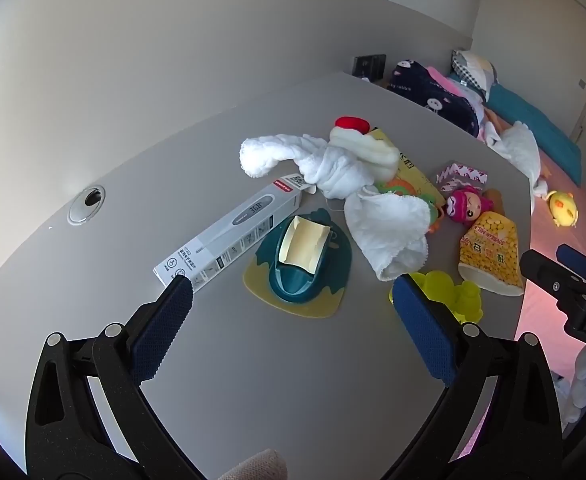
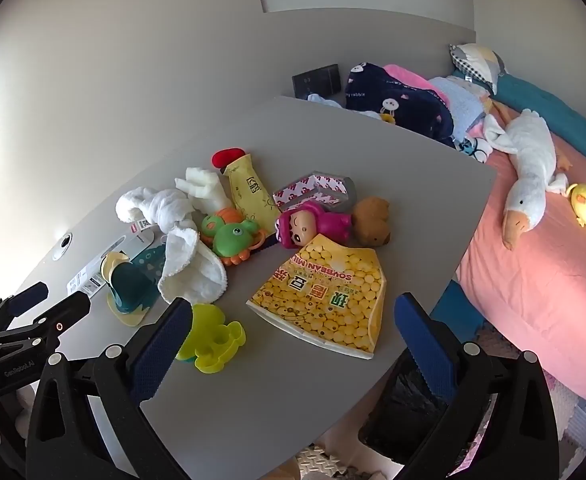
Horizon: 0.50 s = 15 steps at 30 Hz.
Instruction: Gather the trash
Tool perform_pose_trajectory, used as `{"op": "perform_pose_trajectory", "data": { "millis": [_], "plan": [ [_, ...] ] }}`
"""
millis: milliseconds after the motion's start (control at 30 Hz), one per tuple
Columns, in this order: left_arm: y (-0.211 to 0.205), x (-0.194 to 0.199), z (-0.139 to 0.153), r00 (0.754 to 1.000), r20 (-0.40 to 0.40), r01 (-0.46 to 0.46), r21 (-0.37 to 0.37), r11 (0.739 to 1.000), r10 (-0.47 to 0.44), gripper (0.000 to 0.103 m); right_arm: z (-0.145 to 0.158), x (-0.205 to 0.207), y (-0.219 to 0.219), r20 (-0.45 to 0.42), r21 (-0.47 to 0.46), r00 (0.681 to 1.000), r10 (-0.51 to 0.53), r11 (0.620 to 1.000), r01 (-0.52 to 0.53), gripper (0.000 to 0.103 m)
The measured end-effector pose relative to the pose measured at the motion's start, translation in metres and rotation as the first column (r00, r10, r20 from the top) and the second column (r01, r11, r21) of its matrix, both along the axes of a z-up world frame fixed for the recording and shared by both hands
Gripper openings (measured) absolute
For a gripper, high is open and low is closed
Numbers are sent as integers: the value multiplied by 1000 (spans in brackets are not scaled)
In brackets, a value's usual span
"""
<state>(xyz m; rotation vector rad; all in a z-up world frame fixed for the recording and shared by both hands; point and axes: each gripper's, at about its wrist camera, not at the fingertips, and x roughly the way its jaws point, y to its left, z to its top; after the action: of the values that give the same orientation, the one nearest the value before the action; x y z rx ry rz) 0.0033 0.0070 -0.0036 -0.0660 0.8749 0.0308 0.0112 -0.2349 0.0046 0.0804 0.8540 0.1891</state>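
Both grippers hover over a grey table [image 2: 393, 184] strewn with toys and packaging, each tilted down toward it, with nothing between the fingers.

The left gripper [image 1: 293, 300] has its jaws spread wide and empty. Just ahead of its fingertips sits a teal and yellow toy [image 1: 299, 264]. Touching its left fingertip in this view is the near end of a long white thermometer box [image 1: 233, 236]. Beyond the toy lies a knotted white cloth [image 1: 353, 184]. Off its right fingertip sits a lime green plastic toy [image 1: 453, 296], and further right a yellow soybean milk packet [image 1: 491, 258].

The right gripper [image 2: 293, 316] also stands fully apart, holding nothing. The soybean milk packet [image 2: 329, 300] lies flat directly ahead, between the two fingers' lines. The lime green plastic toy [image 2: 213, 336] sits against its left finger. Farther ahead are a pink doll [image 2: 309, 226], a brown plush [image 2: 373, 220], a green turtle toy [image 2: 229, 236], a yellow sachet [image 2: 249, 192] and a piece of red-printed wrapping [image 2: 313, 192]. Below its right finger, off the table edge, a black bag [image 2: 409, 404] shows. To the right a pink bed [image 2: 533, 280] carries a white goose plush [image 2: 529, 172].
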Motion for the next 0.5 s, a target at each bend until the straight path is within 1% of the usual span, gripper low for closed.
{"op": "perform_pose_trajectory", "data": {
  "millis": [500],
  "plan": [
    [-9,5,0,1000,-8,15,7,1000,-15,97,0,4,-3,6,-8,1000,2,1000,-2,100]
  ]
}}
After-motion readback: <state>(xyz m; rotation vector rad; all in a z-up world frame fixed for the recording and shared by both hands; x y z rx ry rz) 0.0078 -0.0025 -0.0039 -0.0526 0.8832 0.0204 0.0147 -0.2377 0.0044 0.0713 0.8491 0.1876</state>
